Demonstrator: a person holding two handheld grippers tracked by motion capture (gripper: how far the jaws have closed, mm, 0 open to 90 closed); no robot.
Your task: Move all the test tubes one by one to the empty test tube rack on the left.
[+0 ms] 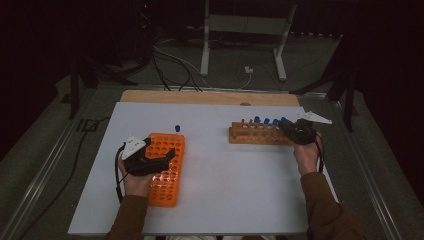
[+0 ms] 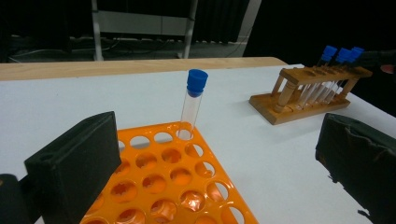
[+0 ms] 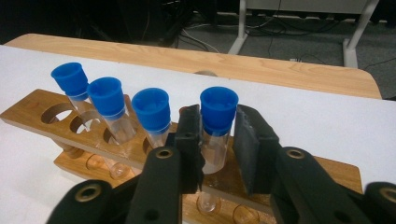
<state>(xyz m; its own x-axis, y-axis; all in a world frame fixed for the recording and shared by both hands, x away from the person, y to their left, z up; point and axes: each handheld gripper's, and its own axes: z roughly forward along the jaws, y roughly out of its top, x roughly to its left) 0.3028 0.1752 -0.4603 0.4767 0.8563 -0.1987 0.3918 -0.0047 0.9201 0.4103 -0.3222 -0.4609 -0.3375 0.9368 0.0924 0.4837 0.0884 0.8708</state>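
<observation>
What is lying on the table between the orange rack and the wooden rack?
Nothing: in the high view, the white table is bare between the orange rack and the wooden rack.

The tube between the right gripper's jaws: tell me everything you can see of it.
The tube is a clear test tube with a blue cap. It stands nearly upright in a hole at the right end of the wooden rack, last in a row of four capped tubes. The right gripper is closed on it just below the cap, both black pads against the clear wall. It looks empty, and its rounded bottom shows below the rack's top board.
</observation>
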